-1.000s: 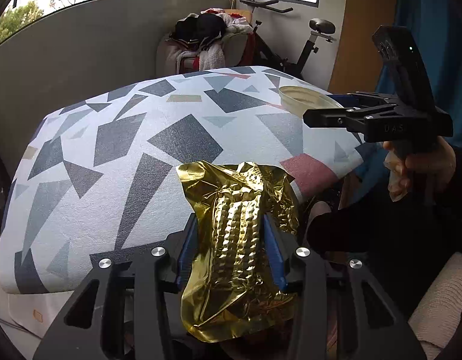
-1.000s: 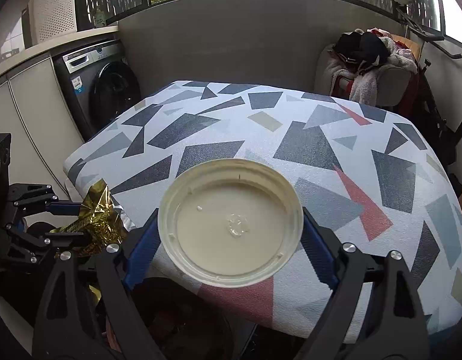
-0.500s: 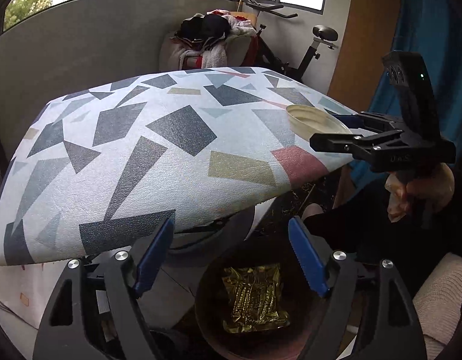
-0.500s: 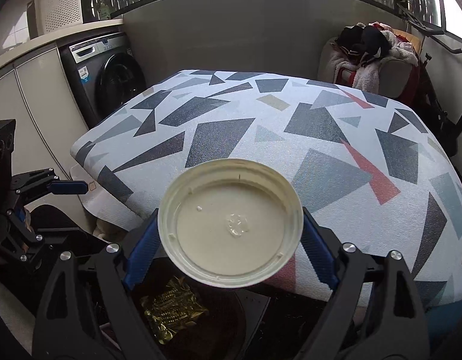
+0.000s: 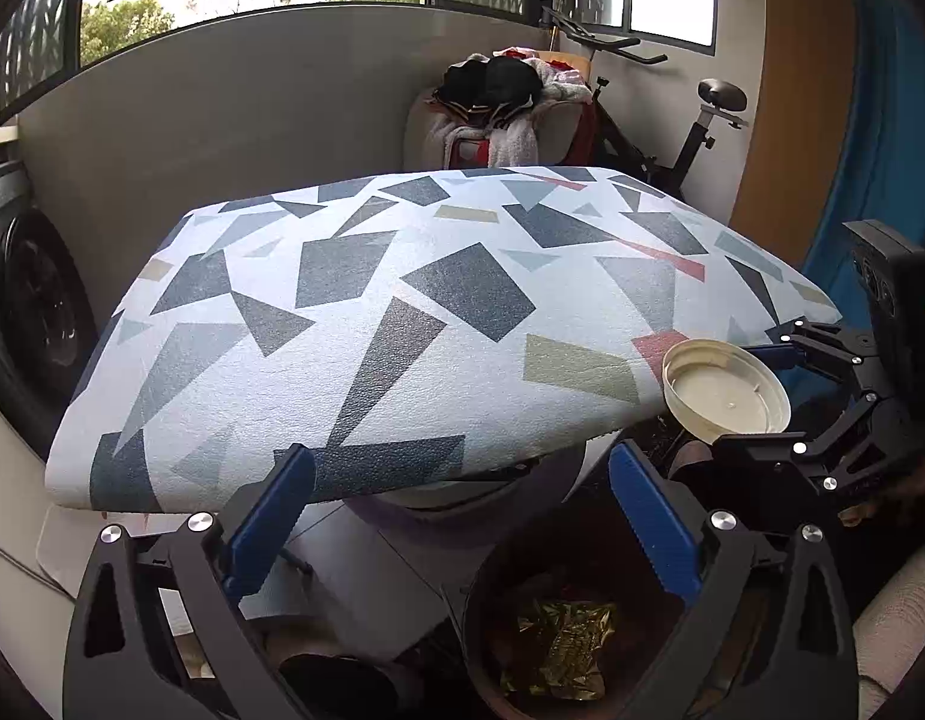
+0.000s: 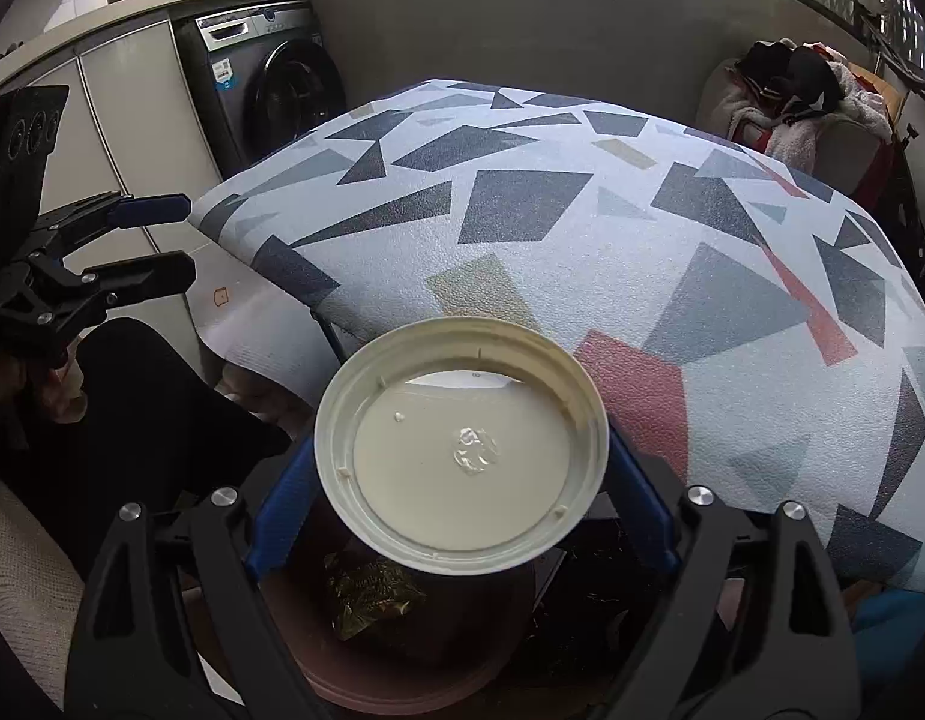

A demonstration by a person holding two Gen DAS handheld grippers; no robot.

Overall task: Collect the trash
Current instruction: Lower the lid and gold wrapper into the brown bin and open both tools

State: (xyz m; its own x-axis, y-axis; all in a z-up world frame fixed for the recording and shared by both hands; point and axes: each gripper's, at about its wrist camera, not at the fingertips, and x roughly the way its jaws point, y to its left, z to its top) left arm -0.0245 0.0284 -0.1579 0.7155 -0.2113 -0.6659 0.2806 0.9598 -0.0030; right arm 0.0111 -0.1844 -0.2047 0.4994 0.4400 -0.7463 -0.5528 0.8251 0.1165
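I cannot see all of the brown bin [image 5: 492, 648]. In the left view my left claw [image 5: 462, 516] cuts off its rim, and in the right view the round cream lid [image 6: 462, 450] covers most of its mouth. The stuff at the bottom of the bin is dark and hard to make out. I can only pick out one crumpled gold wrapper [image 5: 558, 648] lying inside, below my left claw and a bit to the right. In the right view a small piece of it peeks out just under the lid.

My left claw is opening wide, and nothing sits between its two blue pads [image 5: 270, 516]. My right claw [image 6: 462, 468] has its two blue pads pressed on the sides of the lid, one on each side. It holds the lid flat, open side up, right above the bin.

Just past both claws is the counter [image 5: 402, 312], with a white cloth full of grey, red and tan shapes. Its near edge sticks out over part of the bin. Beyond the counter I see one chair piled with clothes [image 5: 498, 102] and one exercise bike [image 5: 690, 126]. To the left of my right claw stands one washing machine [image 6: 270, 96]. A dark sleeve [image 6: 138, 396] sits behind my left claw and hides the floor there.

I count two claws, one lid, one wrapper and one bin.
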